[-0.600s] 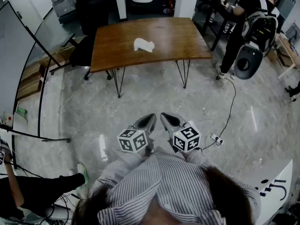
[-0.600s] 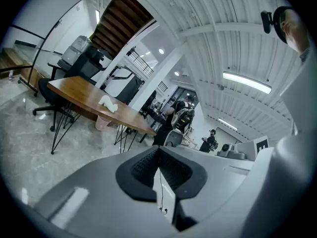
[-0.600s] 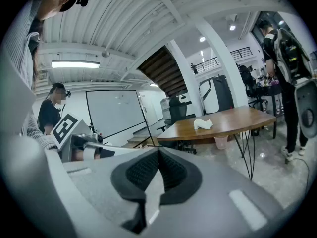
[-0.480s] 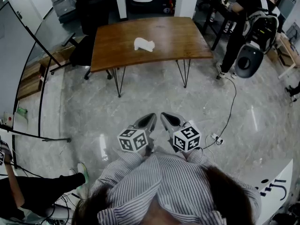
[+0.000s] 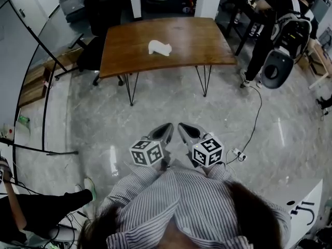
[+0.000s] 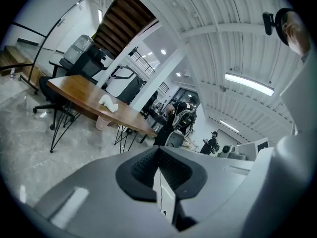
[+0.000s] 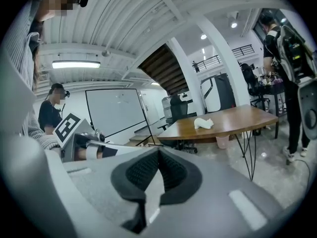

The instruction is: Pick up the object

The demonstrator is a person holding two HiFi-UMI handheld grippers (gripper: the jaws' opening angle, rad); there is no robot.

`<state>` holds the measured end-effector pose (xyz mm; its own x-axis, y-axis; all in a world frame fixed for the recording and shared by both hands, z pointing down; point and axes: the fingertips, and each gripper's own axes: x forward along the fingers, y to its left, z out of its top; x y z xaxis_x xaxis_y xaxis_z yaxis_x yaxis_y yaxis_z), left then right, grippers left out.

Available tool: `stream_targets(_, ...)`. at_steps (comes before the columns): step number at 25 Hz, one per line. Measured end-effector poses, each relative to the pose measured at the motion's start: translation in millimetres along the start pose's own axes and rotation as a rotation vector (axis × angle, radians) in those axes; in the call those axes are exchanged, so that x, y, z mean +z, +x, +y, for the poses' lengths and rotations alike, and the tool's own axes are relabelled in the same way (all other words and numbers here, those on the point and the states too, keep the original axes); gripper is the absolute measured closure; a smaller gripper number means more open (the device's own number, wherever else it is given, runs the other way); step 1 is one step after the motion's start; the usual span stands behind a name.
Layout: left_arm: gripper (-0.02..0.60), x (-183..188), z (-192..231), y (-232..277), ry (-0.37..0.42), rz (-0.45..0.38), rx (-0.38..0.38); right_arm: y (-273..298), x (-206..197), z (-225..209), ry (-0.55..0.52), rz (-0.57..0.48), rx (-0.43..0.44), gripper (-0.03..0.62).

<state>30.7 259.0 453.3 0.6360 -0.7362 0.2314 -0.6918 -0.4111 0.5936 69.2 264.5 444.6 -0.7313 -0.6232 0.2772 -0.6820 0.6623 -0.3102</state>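
Observation:
A small white object (image 5: 159, 47) lies on the brown wooden table (image 5: 187, 38), far ahead of me across the floor. It also shows as a white lump (image 6: 108, 102) in the left gripper view and as a white lump (image 7: 203, 123) in the right gripper view. My left gripper (image 5: 167, 130) and right gripper (image 5: 182, 129) are held side by side close to my striped shirt, over the marble floor, well short of the table. The left gripper (image 6: 158, 152) has its jaws shut with nothing between them. The right gripper (image 7: 158, 155) is shut and empty too.
A black office chair (image 5: 93, 56) stands at the table's left end. A person with a backpack (image 5: 275, 19) stands at the right, by a round black device (image 5: 274, 69). A cable and power strip (image 5: 239, 153) lie on the floor. Someone's legs (image 5: 46, 209) reach in at lower left.
Nothing has moved apart from a slight shift of the head view; both grippers stay shut near my body.

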Motion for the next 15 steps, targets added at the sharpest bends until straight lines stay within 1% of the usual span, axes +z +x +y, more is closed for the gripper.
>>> stream_targets(4,0.583,7,1,13,-0.012,-0.008,0.0,5,10,-16,0.025,-0.028,-0.008,0.592)
stream_targets(7,0.583,6,2,24,-0.02,-0.015,0.003,5,14,-31,0.021,-0.045,-0.017,0.591)
stream_targets(11,0.583,-12,-3,32,-0.049,0.014,-0.004,0,0,-42,0.057,-0.027,-0.018,0.591)
stream_targets(15,0.583,-5,8,52,-0.078,0.0,-0.019,12,-3,-63,0.097,-0.009,-0.01,0.591)
